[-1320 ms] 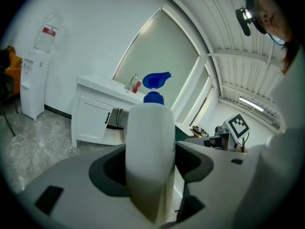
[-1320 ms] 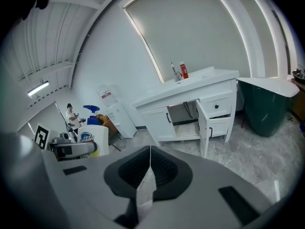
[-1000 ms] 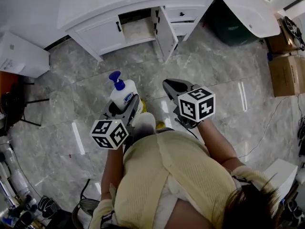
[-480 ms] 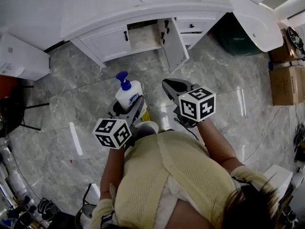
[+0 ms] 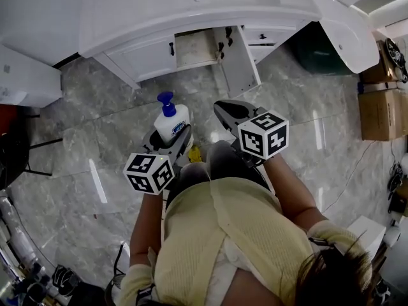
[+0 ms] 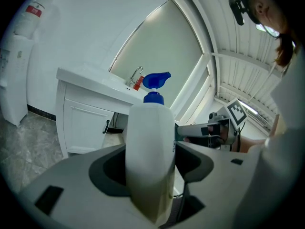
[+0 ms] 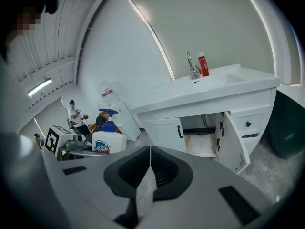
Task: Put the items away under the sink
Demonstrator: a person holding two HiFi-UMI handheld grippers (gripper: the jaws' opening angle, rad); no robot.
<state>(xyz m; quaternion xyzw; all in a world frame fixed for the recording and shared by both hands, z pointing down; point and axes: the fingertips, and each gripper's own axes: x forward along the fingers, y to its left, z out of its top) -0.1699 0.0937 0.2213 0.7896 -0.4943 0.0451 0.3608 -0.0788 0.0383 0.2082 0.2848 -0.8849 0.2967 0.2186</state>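
2 grippers face the vanity. Our left gripper (image 5: 168, 139) clamps a white pump bottle (image 5: 172, 121), upright, blue pump on top. Our right gripper (image 5: 227, 111) is closed and empty. The open cabinet (image 5: 194, 47) under the sink lies ahead, slightly right of the bottle, its door (image 5: 240, 61) swung toward us.

Glossy stone, smooth plastic
We see a smooth white plastic bottle (image 5: 172, 121) with a blue pump (image 5: 166, 99), a glossy grey marbled floor (image 5: 89, 132), a satin white cabinet (image 5: 143, 57), a shiny metal tap (image 7: 192, 67) and a matt cardboard box (image 5: 381, 101).
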